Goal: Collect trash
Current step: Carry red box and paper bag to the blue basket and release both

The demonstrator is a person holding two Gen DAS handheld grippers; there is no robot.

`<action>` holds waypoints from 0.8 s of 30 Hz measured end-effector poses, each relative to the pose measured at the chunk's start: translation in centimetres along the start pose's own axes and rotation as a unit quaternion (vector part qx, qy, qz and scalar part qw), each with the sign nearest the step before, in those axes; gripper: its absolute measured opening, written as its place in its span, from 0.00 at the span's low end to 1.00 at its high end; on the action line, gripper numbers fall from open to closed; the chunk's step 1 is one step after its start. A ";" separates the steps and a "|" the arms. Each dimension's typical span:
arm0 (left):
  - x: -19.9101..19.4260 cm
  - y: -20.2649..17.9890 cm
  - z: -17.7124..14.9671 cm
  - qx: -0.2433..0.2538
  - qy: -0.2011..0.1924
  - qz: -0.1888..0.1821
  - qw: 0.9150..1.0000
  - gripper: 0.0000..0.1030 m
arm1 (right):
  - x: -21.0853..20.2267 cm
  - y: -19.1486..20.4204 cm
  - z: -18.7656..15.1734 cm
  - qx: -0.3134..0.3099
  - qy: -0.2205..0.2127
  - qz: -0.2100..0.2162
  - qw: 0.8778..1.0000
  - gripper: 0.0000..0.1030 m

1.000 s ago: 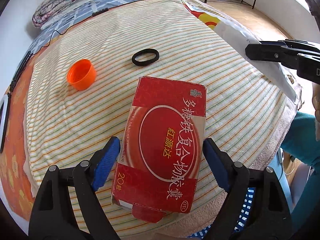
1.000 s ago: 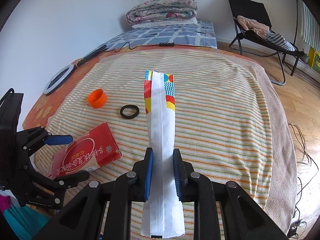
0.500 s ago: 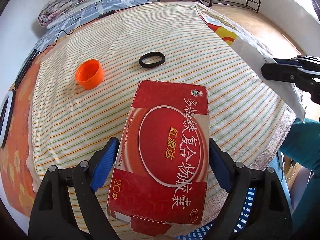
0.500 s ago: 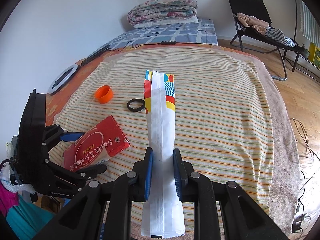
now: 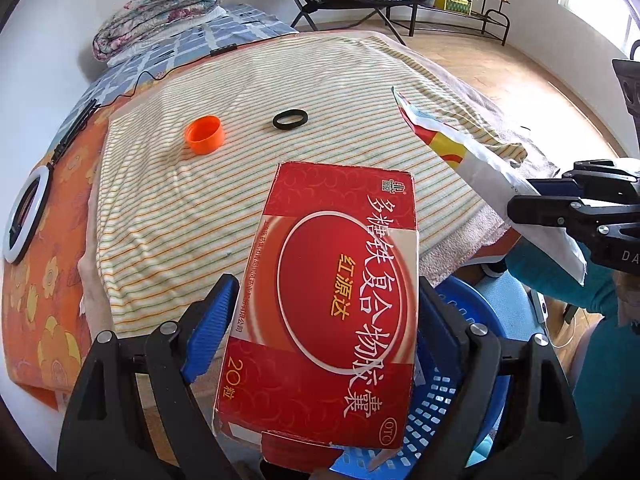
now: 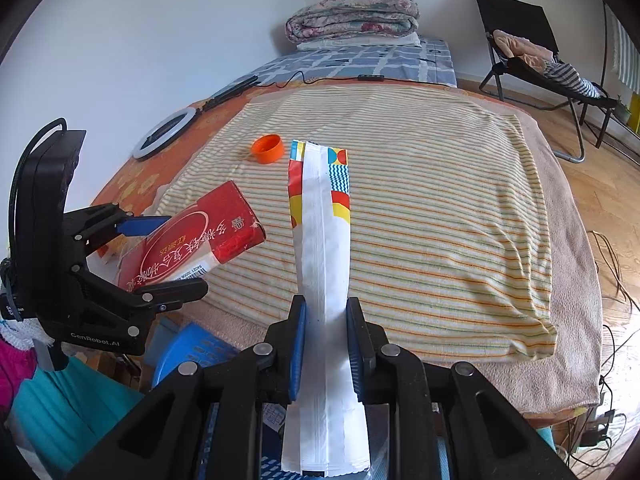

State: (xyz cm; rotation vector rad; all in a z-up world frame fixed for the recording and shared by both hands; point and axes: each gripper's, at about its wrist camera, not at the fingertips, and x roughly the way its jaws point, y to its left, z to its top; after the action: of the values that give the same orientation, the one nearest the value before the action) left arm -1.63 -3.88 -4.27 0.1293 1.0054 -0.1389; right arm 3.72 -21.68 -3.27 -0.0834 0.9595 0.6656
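Observation:
My left gripper (image 5: 326, 288) is shut on a red medicine box (image 5: 336, 300), which it holds in the air off the bed's near edge, above a blue plastic basket (image 5: 440, 400). In the right wrist view the same box (image 6: 192, 240) sits between the left gripper's (image 6: 176, 256) jaws. My right gripper (image 6: 324, 308) is shut on a long white snack pouch (image 6: 320, 220) with a colourful top, also lifted. An orange cap (image 5: 204, 134) and a black ring (image 5: 290, 119) lie on the striped blanket (image 5: 320, 72). The pouch hides the ring in the right wrist view.
The blue basket (image 6: 188, 348) stands on the floor by the bed's near edge, beside a person's teal sleeve (image 5: 560, 280). A ring light (image 6: 164, 132) and cable lie at the bed's left. A folded quilt (image 6: 352, 16) and a folding chair (image 6: 532, 40) are at the back.
Both grippers have drawn back from the bed toward its near edge with box and pouch. The box has left the blanket, and the blue basket has come into view beneath.

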 end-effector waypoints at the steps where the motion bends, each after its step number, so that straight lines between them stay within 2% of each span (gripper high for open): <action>1: -0.3 -0.1 -0.4 -0.001 -0.001 0.002 1.000 0.85 | -0.3 0.3 -0.5 0.000 0.002 0.002 1.000 0.18; 10: -2.1 -0.7 -5.3 -0.008 0.007 0.002 1.000 0.85 | -2.7 2.5 -5.0 -0.006 0.022 0.017 1.000 0.18; 17: -1.3 -1.6 -8.5 -0.007 0.031 -0.004 1.000 0.85 | -2.9 4.1 -8.0 -0.010 0.049 0.032 0.998 0.18; 24: 0.1 -2.5 -9.8 0.000 0.052 -0.011 0.999 0.85 | -1.4 5.0 -10.6 -0.009 0.084 0.040 0.996 0.18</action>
State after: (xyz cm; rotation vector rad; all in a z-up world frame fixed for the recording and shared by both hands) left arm -10.17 -4.70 -9.65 0.1257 1.1112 -0.1532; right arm -7.37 -22.13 -7.29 -0.1185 1.1226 0.7491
